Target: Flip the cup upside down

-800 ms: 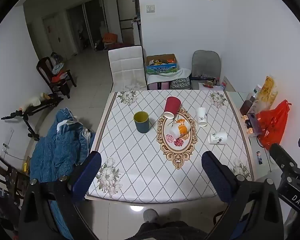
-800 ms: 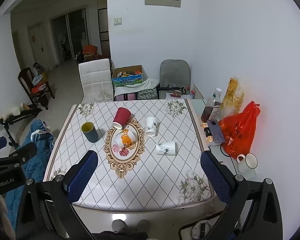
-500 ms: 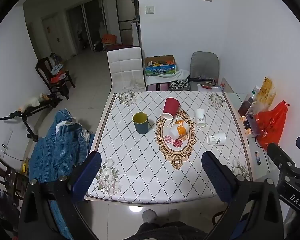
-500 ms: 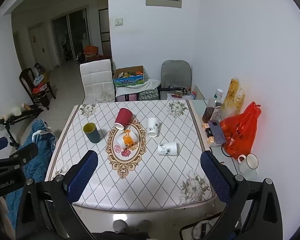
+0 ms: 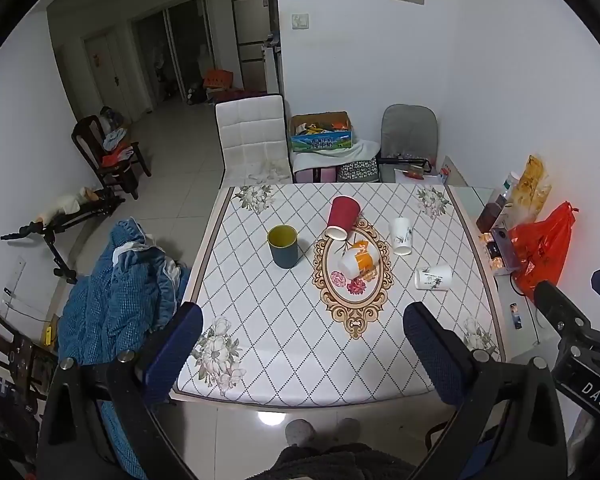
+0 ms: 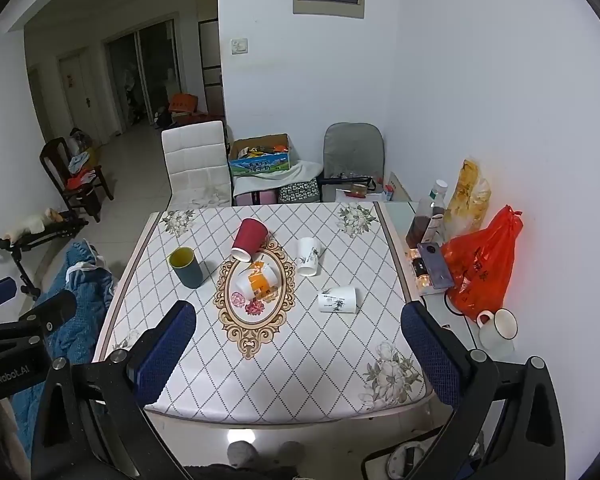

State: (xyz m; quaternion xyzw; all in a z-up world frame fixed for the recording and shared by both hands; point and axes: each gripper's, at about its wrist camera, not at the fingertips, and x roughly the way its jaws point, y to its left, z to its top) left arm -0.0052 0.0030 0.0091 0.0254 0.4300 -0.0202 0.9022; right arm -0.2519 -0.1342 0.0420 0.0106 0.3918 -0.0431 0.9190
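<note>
Both hand-held grippers — left (image 5: pixel 300 344), right (image 6: pixel 298 342) — hang wide open, empty, short of the table (image 5: pixel 284 376); the dark teal, yellow-lined cup (image 5: pixel 283 246) stands upright left of the oval medallion (image 5: pixel 354 276) — unflipped.

White letters "DAS" stand on the black body of the right hand-held gripper (image 5: pixel 592 390), seen at the lower right of the left wrist view. "GenRobot.AI" is printed in pale letters on the black body of the left hand-held gripper (image 6: pixel 6 372), at the lower left edge of the right wrist view. The blue-and-green cardboard box (image 6: pixel 260 166) far ahead beyond the counter carries lettering too small to read.
</note>
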